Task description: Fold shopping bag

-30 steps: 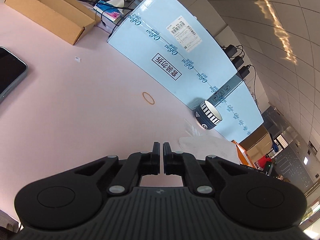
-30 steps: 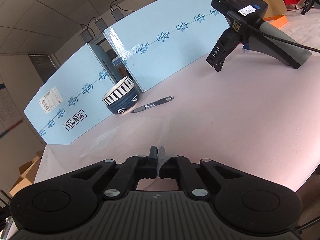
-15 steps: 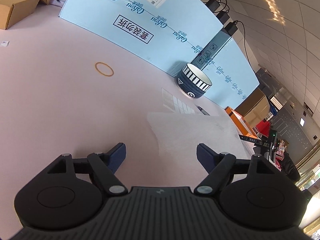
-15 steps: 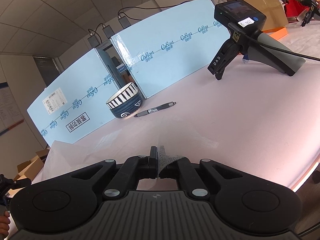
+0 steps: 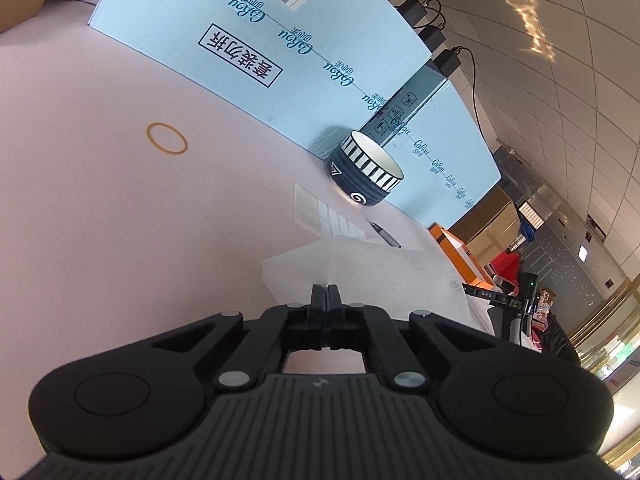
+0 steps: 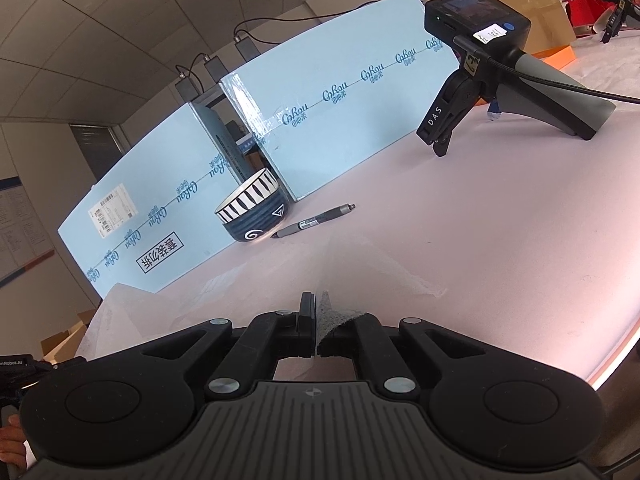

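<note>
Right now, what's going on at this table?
A person is folding a thin white bag on the pink table with two hand-held grippers. The left gripper has just closed on one edge of the bag; the right gripper pinches another edge, which curls over its finger. A striped bowl and a pen sit beyond, untouched.

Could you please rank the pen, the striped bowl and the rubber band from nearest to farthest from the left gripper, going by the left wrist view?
From the left gripper:
1. Pen, just beyond the bag's far edge, to the right.
2. Striped bowl, farther back, against the blue box.
3. Rubber band, far off to the left on the bare table.
</note>
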The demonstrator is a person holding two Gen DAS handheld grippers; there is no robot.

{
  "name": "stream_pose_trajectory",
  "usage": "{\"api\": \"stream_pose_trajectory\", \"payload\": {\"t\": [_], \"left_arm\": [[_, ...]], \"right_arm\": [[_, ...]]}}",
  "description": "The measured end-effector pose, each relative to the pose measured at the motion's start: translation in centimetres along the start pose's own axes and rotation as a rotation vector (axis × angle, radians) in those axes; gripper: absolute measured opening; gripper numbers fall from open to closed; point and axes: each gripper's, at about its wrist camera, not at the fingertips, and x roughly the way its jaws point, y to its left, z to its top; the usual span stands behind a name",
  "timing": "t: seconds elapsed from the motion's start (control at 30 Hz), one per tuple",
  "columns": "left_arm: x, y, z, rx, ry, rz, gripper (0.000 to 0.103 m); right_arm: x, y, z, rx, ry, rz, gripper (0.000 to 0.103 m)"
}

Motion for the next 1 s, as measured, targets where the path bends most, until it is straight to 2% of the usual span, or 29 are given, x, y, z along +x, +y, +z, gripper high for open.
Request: {"api": "stream_pose_trajectory", "payload": {"t": [0.03,0.07,0.2,0.27,0.33,0.43,0.57,0.67,0.73,0.8,0.83,0.87,0.9,0.93,1.0], "left_arm": [[-0.8,0.0,0.5,0.006,-0.033,-0.011,0.0],[-2.1,-0.1,1.3,0.027,-0.085,0.015,0.0],[-6.5,0.6,4.4,0.091,-0.237,0.188,0.0],[-9.3,1.4,5.4,0.119,-0.305,0.312,0.0],[-12.1,2.3,5.2,0.138,-0.348,0.432,0.0],[-16.6,4.4,3.9,0.075,-0.386,0.571,0.0],[-19.5,6.9,2.5,-0.011,-0.406,0.651,0.0],[-19.1,7.4,2.3,-0.025,-0.374,0.638,0.001],[-18.1,7.0,2.4,0.002,-0.348,0.591,0.003],[-16.5,5.7,2.9,0.056,-0.315,0.512,0.014],[-15.6,5.2,3.1,0.077,-0.299,0.479,0.031],[-14.6,4.7,3.4,0.096,-0.276,0.45,0.054],[-13.3,4.1,3.6,0.125,-0.243,0.423,0.063],[-12.2,3.6,3.7,0.153,-0.214,0.414,0.069],[-9.7,2.5,3.9,0.223,-0.136,0.406,0.071]], "right_arm": [[-0.2,0.1,0.1,-0.015,-0.013,-0.009,0.001],[-0.4,0.3,0.2,-0.04,-0.036,-0.03,0.001],[-1.7,0.0,1.1,-0.044,-0.121,-0.081,0.001],[-2.3,-0.4,1.3,-0.043,-0.145,-0.103,0.001],[-2.8,-0.8,1.4,-0.036,-0.154,-0.121,0.001],[-3.4,-1.4,1.1,-0.024,-0.134,-0.135,0.001],[-3.6,-1.5,0.3,-0.034,-0.077,-0.14,0.002],[-3.9,-0.9,-0.3,-0.078,-0.052,-0.153,0.016],[-4.7,-0.5,0.1,-0.098,-0.089,-0.194,0.04],[-6.2,-0.5,1.1,-0.108,-0.159,-0.255,0.043],[-7.0,-0.5,1.6,-0.114,-0.192,-0.28,0.043],[-8.0,-0.6,2.3,-0.126,-0.227,-0.315,0.045],[-8.8,-0.6,2.9,-0.135,-0.252,-0.345,0.048],[-9.4,-0.6,3.3,-0.145,-0.271,-0.366,0.051],[-10.6,-0.4,4.5,-0.173,-0.308,-0.4,0.054]]}}
